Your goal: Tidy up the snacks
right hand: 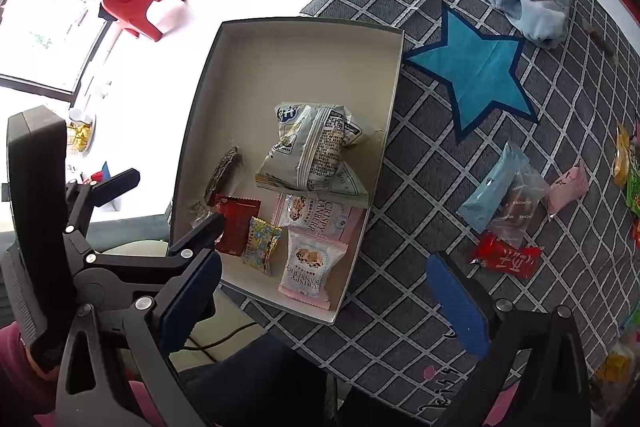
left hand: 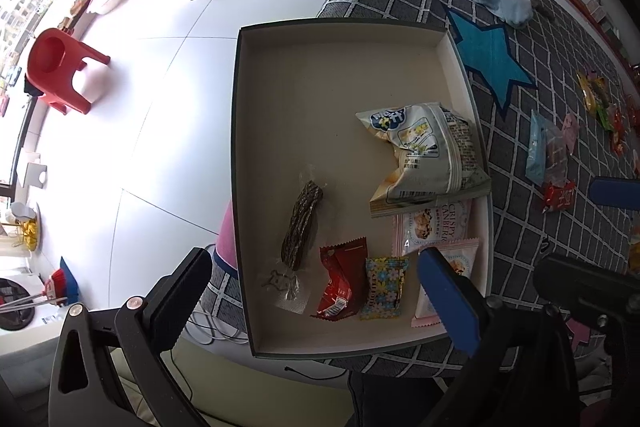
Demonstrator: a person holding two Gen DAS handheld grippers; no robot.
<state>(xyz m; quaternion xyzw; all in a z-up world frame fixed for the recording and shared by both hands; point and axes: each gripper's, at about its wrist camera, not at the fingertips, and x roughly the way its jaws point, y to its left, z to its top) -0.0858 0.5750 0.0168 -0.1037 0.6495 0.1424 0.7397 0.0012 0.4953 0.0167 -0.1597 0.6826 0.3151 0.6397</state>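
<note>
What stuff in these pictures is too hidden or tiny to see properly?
- Pink cranberry snack packet, left wrist view: partly hidden under the pale crumpled chip bag.
- Second pink packet, left wrist view: partly behind a blue finger pad.
- Colourful wrappers at the right edge, right wrist view: cut off, too small to read.

left tongs [left hand: 312, 291]: pointing down, spread wide, nothing between | right tongs [right hand: 324, 301]: pointing down, spread wide, empty

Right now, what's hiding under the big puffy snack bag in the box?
Under the big bag peeks a pink cranberry packet, partly covered. A second pink packet lies in front of it. Anything else beneath the bag is hidden inside the box.
</note>
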